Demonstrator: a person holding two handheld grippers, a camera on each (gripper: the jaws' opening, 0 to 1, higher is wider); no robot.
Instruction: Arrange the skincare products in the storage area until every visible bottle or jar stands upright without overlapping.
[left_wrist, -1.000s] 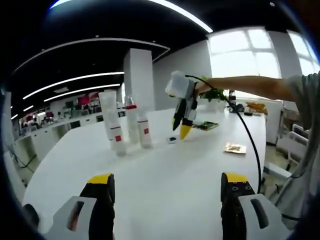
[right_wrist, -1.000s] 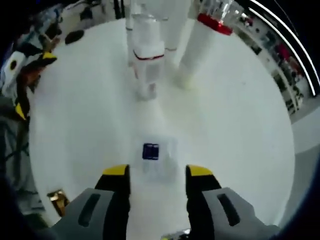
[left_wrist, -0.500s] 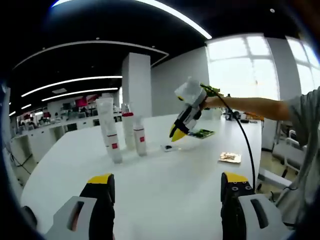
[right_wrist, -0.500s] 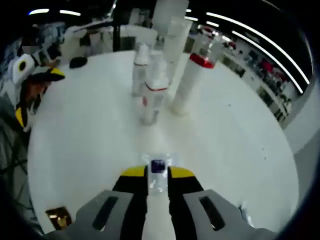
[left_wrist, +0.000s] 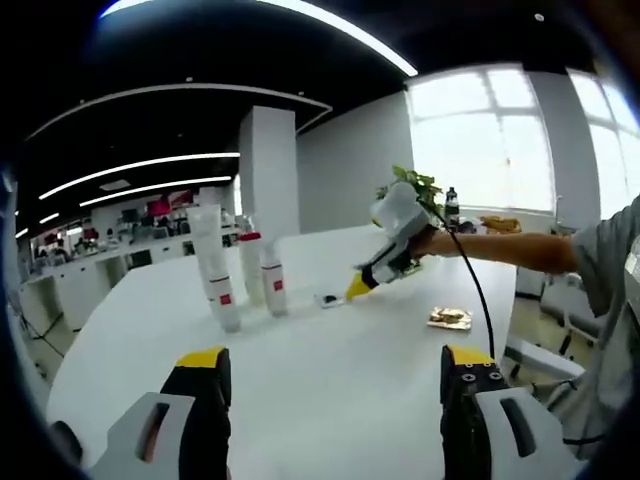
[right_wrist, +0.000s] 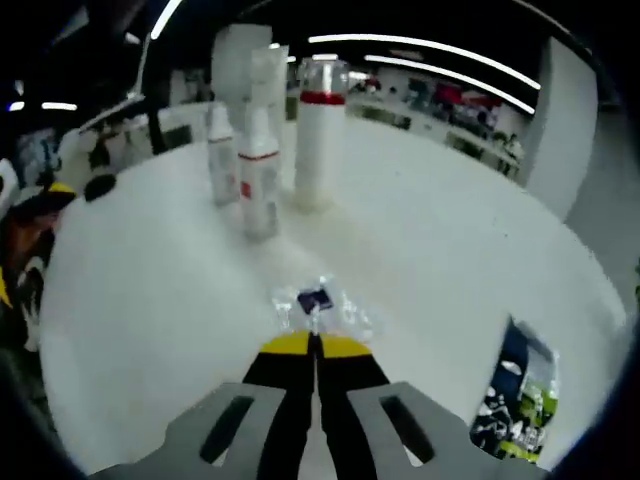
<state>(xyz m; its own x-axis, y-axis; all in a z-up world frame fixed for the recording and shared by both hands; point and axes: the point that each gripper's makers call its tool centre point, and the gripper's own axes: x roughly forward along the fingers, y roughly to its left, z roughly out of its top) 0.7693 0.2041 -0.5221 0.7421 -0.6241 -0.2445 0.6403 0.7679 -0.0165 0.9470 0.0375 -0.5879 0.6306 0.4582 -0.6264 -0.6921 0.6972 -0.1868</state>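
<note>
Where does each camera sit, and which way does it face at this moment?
Left gripper view: rides on the open left gripper, low over the white table, facing the upright bottles, the right gripper and the person's arm.
Right gripper view: rides on the right gripper, shut on a clear sachet, facing the bottles.
Shared: bottles, table, sachet.

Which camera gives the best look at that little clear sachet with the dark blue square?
The right gripper view: the clear sachet lies just past the right gripper tips, its blue square plain. In the left gripper view the sachet is a distant dark speck on the white table by the right gripper.
</note>
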